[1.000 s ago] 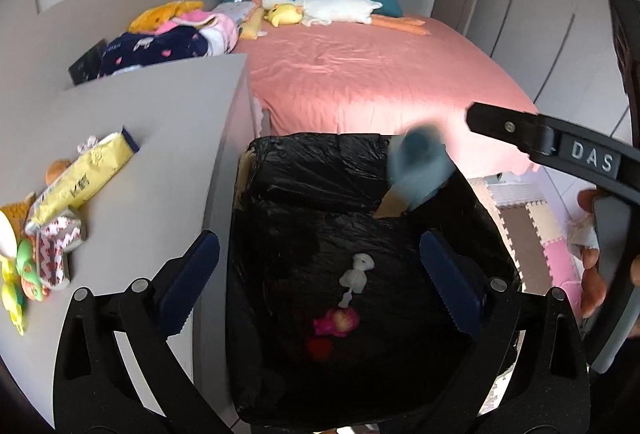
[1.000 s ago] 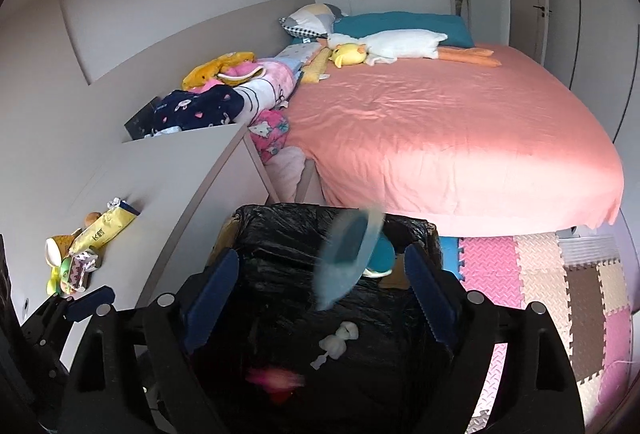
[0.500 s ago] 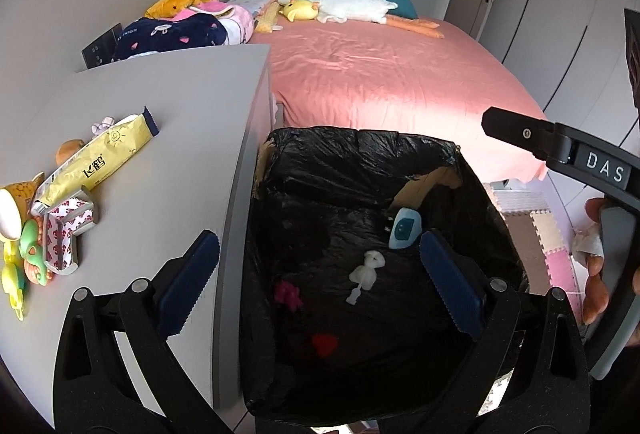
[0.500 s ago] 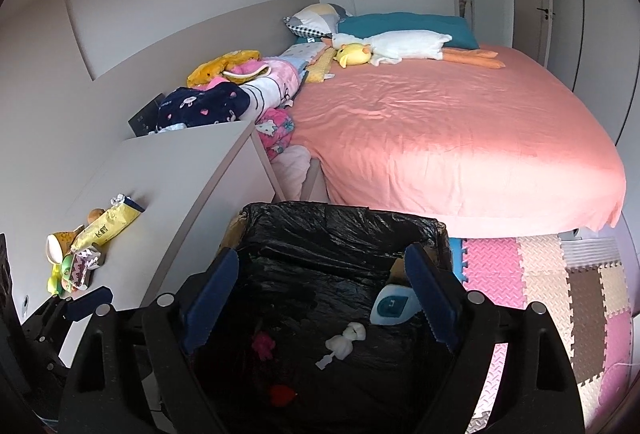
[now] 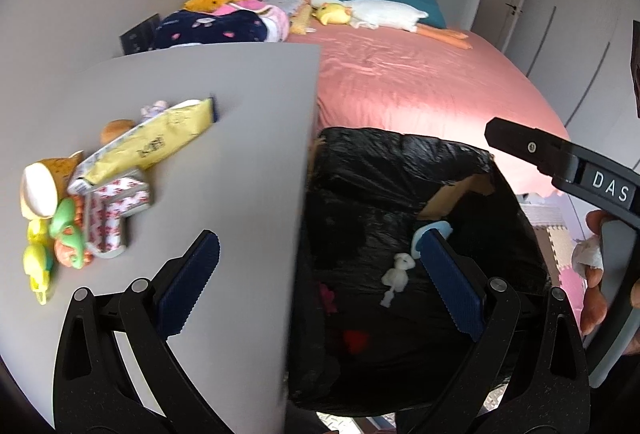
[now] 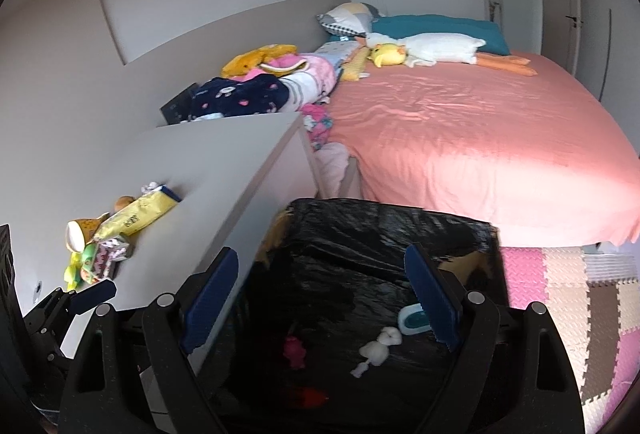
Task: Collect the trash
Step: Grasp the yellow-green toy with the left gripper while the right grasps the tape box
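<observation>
A black-lined trash bin (image 5: 400, 170) (image 6: 380, 230) stands beside a grey dresser. Inside lie a blue-white packet (image 6: 412, 318), a white crumpled bit (image 5: 398, 268) (image 6: 378, 346), a pink scrap (image 6: 294, 348) and a red scrap (image 5: 356, 338). On the dresser top (image 5: 240, 138) lies a pile of trash: a yellow wrapper (image 5: 156, 140) (image 6: 138, 214), a red-patterned carton (image 5: 116, 206), a paper cup (image 5: 40, 186) and green-yellow bits (image 5: 52, 246). My left gripper (image 5: 316, 282) is open and empty, straddling the dresser edge and the bin. My right gripper (image 6: 322, 298) is open and empty above the bin; its body shows in the left wrist view (image 5: 560, 162).
A bed with a pink sheet (image 6: 460, 130) lies behind the bin, with a goose plush (image 6: 424, 48) and pillows at its head. Clothes (image 6: 248, 94) are heaped behind the dresser. Pink and beige foam mats (image 6: 568, 294) cover the floor to the right.
The blue-white packet fell from my right gripper into the bin and came to rest. My left gripper swung left toward the dresser pile. The right view shifted slightly left.
</observation>
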